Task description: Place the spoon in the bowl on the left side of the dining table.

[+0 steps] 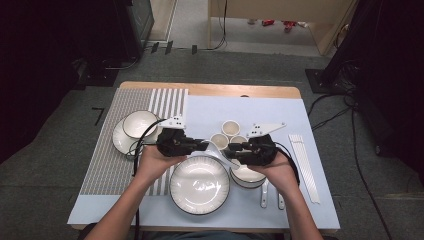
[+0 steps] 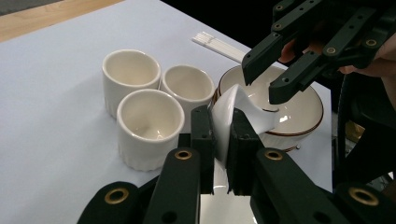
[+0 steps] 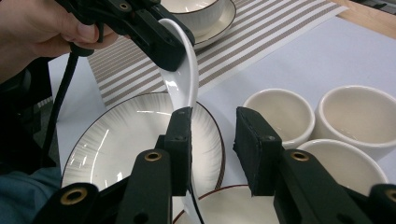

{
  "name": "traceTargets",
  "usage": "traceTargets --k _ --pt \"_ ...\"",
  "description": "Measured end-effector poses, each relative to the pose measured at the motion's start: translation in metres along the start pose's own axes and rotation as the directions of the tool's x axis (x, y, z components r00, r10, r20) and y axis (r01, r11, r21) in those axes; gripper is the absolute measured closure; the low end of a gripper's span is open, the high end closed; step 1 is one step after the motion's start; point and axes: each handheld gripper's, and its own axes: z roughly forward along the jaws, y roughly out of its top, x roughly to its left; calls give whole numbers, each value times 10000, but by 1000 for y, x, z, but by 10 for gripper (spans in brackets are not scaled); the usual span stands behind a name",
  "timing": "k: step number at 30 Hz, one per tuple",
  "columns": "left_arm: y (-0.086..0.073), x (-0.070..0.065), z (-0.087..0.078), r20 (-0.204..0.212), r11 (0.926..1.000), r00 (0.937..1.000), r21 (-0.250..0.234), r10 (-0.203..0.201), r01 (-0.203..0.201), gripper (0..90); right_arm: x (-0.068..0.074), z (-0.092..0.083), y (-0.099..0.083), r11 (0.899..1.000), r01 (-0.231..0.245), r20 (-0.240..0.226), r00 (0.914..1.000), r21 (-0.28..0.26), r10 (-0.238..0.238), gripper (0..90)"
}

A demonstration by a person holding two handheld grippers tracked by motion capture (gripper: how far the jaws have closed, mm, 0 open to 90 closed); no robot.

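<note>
**Desk:** What is in hand at the table?

**Photographer:** A white ceramic spoon [image 1: 216, 148], held in the air between two hand-held grippers, above the gap between the large white plate [image 1: 199, 184] and the three small white cups [image 1: 229, 135]. The left gripper [image 2: 223, 135] pinches one end of it between its two black pads, pressed tight on the china.

**Desk:** And the other tool?

**Photographer:** The right gripper [image 3: 212, 135] faces it from the opposite side. Its jaws stand apart; in the right gripper view the spoon runs down along the inner face of one pad, with a clear gap to the other pad, so it is not clamped there. The left gripper view shows the same jaws spread around the spoon's far end.

**Desk:** What lies underneath?

**Photographer:** A brown-rimmed bowl [image 2: 299, 112] sits just below the right gripper, close beside the cups. The large plate is near the table's front edge, between the person's forearms.

**Desk:** Anything else on the table?

**Photographer:** A pale blue cloth [image 1: 280, 112] covers most of it, with a striped mat [image 1: 107, 165] at the left carrying another bowl on a saucer [image 1: 138, 125]. White chopsticks [image 1: 304, 165] lie at the right, well apart from the hands.
</note>
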Motion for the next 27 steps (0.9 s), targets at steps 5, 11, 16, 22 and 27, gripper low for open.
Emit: traceTargets --k 5,11,16,22,27 --pt "0 1 -2 -16 10000 10000 9 -57 57 850 -1 -1 -1 10000 54 108 9999 1 -54 667" --pt "1 1 -4 -53 9999 10000 99 -76 77 850 -2 -1 -2 10000 92 261 9996 5 -92 650" --pt "1 2 -5 -60 9998 9999 118 -137 138 850 -3 -1 -3 9998 190 448 9988 73 -194 615" --pt "2 3 -7 -51 9998 9999 141 -161 162 850 -5 -1 -5 9999 152 537 9984 83 -156 580" --pt "2 5 -10 -103 9997 9996 96 -244 245 850 -7 -2 -6 10000 61 689 9976 43 -64 534"
